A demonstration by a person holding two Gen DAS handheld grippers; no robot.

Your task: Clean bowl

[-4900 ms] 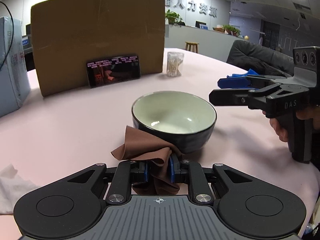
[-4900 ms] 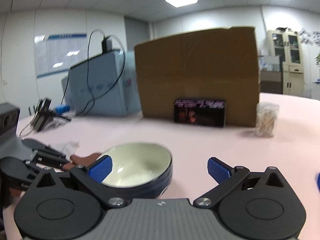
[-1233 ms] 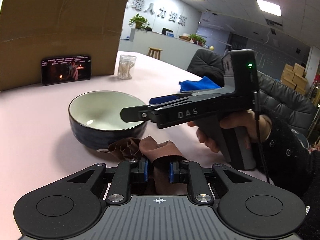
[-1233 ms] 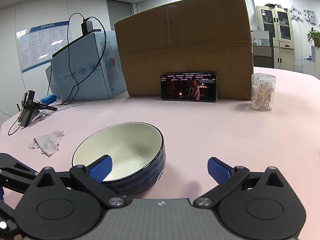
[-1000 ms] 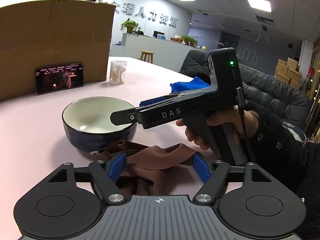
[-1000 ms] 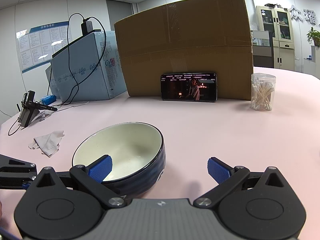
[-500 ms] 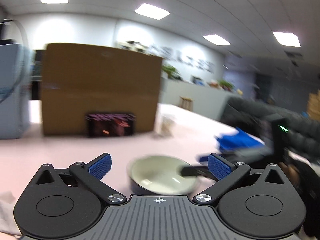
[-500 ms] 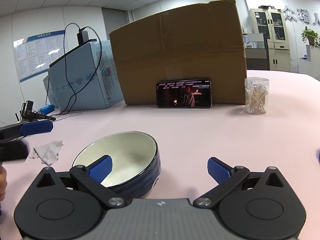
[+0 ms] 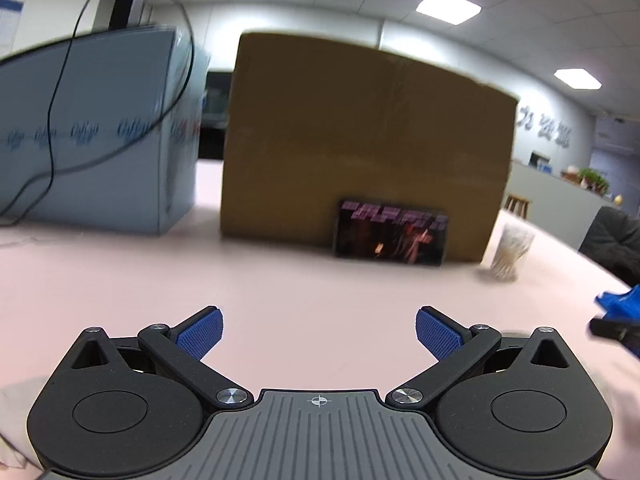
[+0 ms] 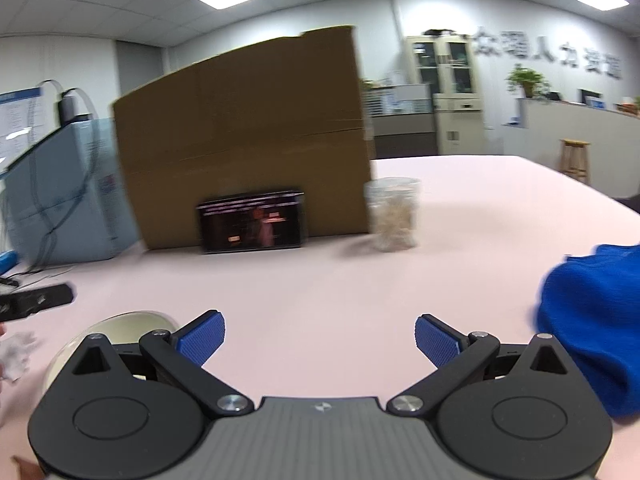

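Note:
My left gripper (image 9: 319, 334) is open wide over bare pink table, with nothing between its blue pads (image 9: 200, 332). The bowl and the brown cloth do not show in the left wrist view. My right gripper (image 10: 319, 340) is also open and empty. The bowl (image 10: 132, 322), cream inside, sits low at the left of the right wrist view, mostly hidden behind the gripper's left finger. A small brown corner (image 10: 18, 462) at the bottom left edge may be the cloth. A dark finger of the left gripper (image 10: 38, 300) reaches in from the left edge.
A big cardboard box (image 9: 360, 144) stands at the back with a phone (image 9: 392, 232) leaning on it. A pale blue box with cables (image 9: 96, 132) is at the left, a jar of cotton swabs (image 10: 394, 212) beside the cardboard. A blue cloth (image 10: 592, 320) lies at the right, a crumpled tissue (image 10: 16, 354) at the left.
The left gripper opened, let go of the brown cloth and swung left, away from the bowl. The right gripper turned right, so the bowl slid to the lower left of its view.

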